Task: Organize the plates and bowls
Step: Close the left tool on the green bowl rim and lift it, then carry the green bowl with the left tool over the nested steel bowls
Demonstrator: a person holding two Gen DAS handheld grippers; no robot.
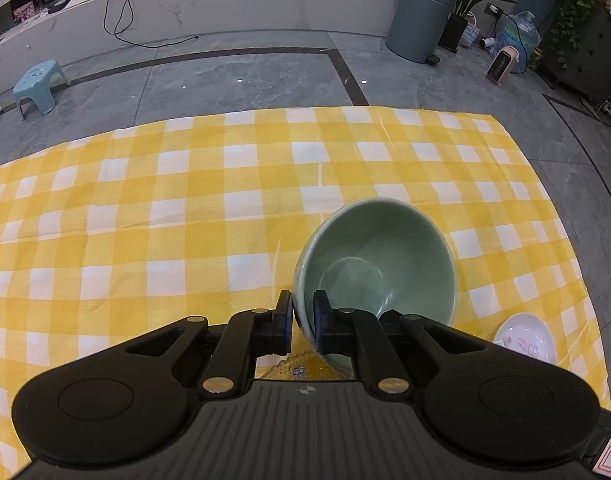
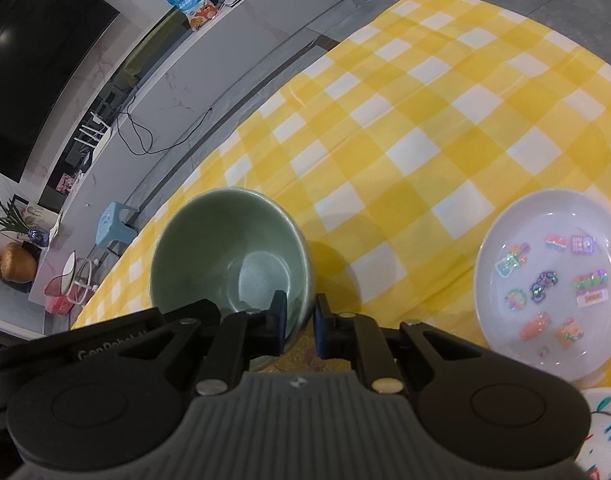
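Each gripper clamps the rim of a glossy, pale green ceramic bowl, one pad inside the wall and one outside. The left gripper (image 1: 303, 322) has its jaws clenched on the left bowl (image 1: 375, 264), which is round, deep and tilted over the table (image 1: 145, 200), its smooth inside showing a flat circular base. The right gripper (image 2: 299, 324) grips the right bowl (image 2: 229, 252) the same way, at the rim nearest the camera; whether either bowl touches the table cannot be told. The table wears a yellow-and-white checked cloth with a fine woven texture and soft creases. To the right of the right bowl, well apart, a shallow white plate (image 2: 553, 284) lies flat on the cloth, its glossy centre dotted with small glittery coloured stickers (their lettering is too small to read). At the lower right corner of the right wrist view sits the edge of another white dish (image 2: 603, 432) with blue handwritten letters, only partly legible. Raised letters on the dark gripper body at lower left read roughly "GenRobot". Beyond the table are a grey stone floor, a blue plastic stool (image 1: 39, 84) and a grey round bin (image 1: 419, 20).
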